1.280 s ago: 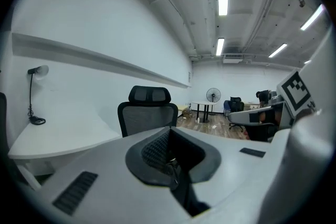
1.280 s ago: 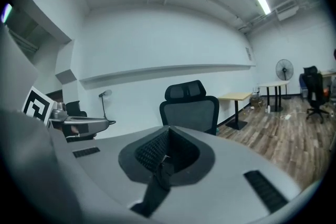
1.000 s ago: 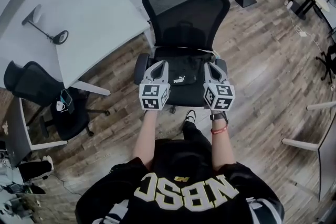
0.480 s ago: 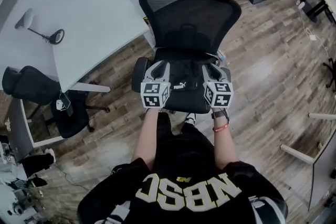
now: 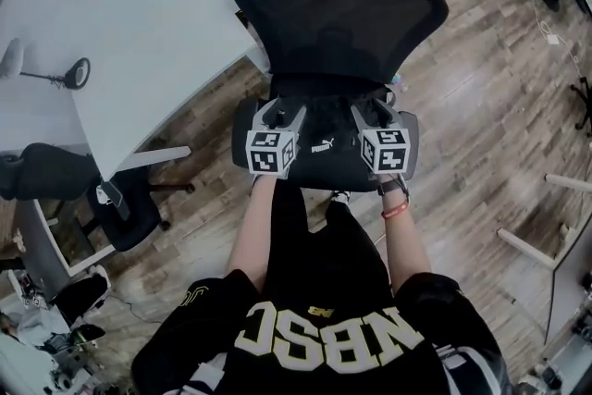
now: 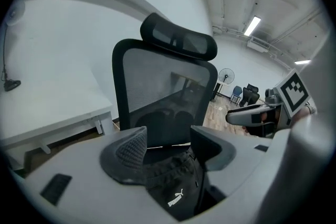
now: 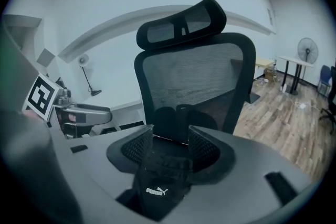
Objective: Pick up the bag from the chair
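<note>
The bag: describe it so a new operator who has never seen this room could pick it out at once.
Find the black mesh-backed chair straight ahead of the person, beside the white desk. On its seat, between the left gripper and the right gripper, lies the bag, a soft crumpled heap of black fabric. Its small white logo sets it apart from the plain black seat.

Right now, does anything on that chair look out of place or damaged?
Nothing stands out: the black bag lies rumpled on the chair seat, and the left gripper and right gripper are open over it.
</note>
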